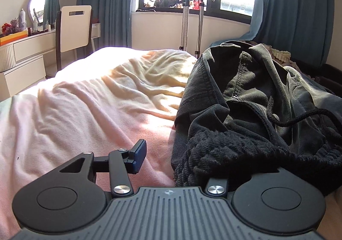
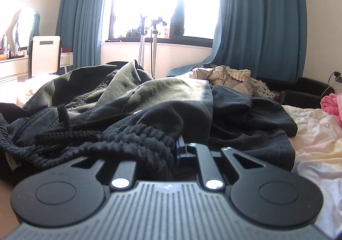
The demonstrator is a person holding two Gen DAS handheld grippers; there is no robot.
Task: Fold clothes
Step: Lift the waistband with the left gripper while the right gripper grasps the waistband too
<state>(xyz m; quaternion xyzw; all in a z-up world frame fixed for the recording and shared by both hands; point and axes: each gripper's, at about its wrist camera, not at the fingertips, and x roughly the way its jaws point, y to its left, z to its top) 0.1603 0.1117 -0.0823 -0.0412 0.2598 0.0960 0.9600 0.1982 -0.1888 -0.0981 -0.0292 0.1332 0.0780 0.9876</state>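
Nearest us, our left gripper (image 1: 171, 154) stands wide open: its left finger (image 1: 136, 154) hangs bare above the blanket (image 1: 85, 111), while the right finger is buried under the elastic waistband (image 1: 224, 148) of the dark trousers (image 1: 245, 94), so it has cloth on one side only and grips nothing.

Our right gripper (image 2: 171, 150) sits under the same bunched waistband (image 2: 132, 139). Only a blue pad shows beside its right finger (image 2: 181, 150), the left one is covered, and we cannot tell whether it has pinched the cloth or merely lies beneath it.

The main risk, as we judge it, is closing on a thick gathered wad instead of a single edge, so the trousers would lift twisted. The loose drawstring (image 2: 64, 118) lies right across the waistband and could get caught between the fingers or snag.

Further off, the trousers sprawl crumpled over the bed, legs tangled. Beyond them a puffy jacket (image 2: 222, 77) and a pink cloth (image 2: 331, 103) lie near enough to be dragged along if we pull hard.
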